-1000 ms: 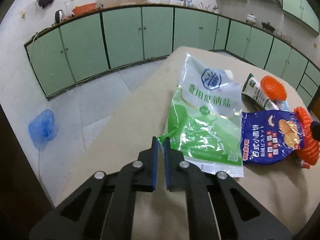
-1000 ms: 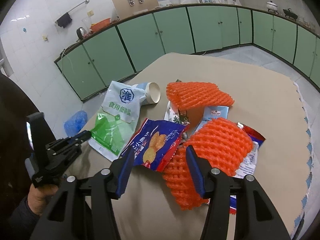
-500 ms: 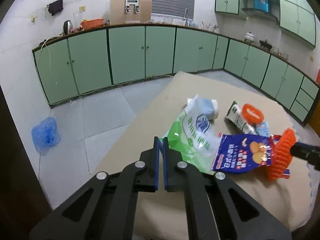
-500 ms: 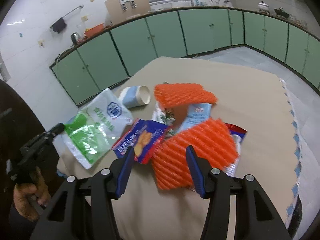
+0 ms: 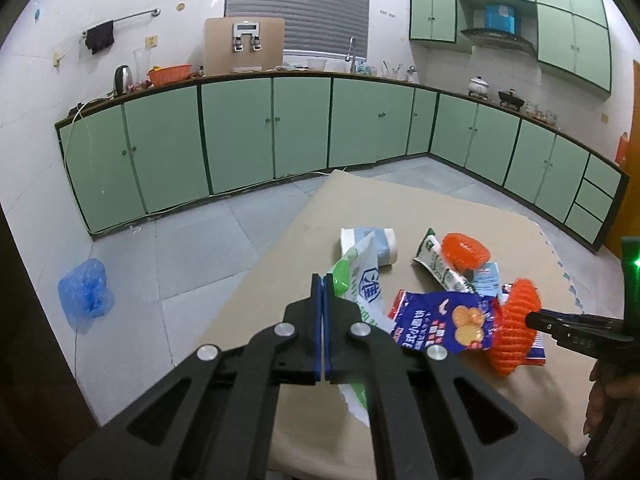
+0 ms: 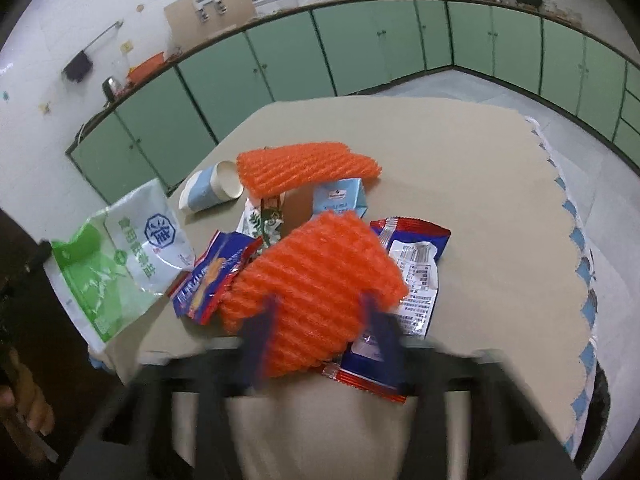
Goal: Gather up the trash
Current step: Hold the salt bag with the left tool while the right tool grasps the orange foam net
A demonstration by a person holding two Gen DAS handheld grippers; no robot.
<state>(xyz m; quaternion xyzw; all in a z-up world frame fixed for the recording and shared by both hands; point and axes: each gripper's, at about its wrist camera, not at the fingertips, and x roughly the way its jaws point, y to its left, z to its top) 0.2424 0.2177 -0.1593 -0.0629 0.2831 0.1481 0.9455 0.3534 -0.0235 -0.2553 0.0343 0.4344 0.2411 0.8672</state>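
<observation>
My left gripper (image 5: pixel 322 280) is shut on the corner of a green and white salt bag (image 5: pixel 362 286) and holds it lifted at the table's near left edge; the bag also shows in the right wrist view (image 6: pixel 120 256). My right gripper (image 6: pixel 316 312) is open, its blurred blue fingers astride an orange foam net (image 6: pixel 316 276). A blue biscuit packet (image 6: pixel 208 276) lies between bag and net. A second orange net (image 6: pixel 304 170), a paper cup (image 6: pixel 208 192), a light-blue carton (image 6: pixel 340 198) and a red and blue wrapper (image 6: pixel 416 264) lie around.
The trash sits on a beige table (image 6: pixel 460 152) with a scalloped right edge. A blue plastic bag (image 5: pixel 84 296) lies on the tiled floor at left. Green cabinets (image 5: pixel 240 136) run along the walls.
My left gripper has pulled the salt bag up and back toward the table edge. My right gripper has closed in on the orange net, and its view is motion-blurred.
</observation>
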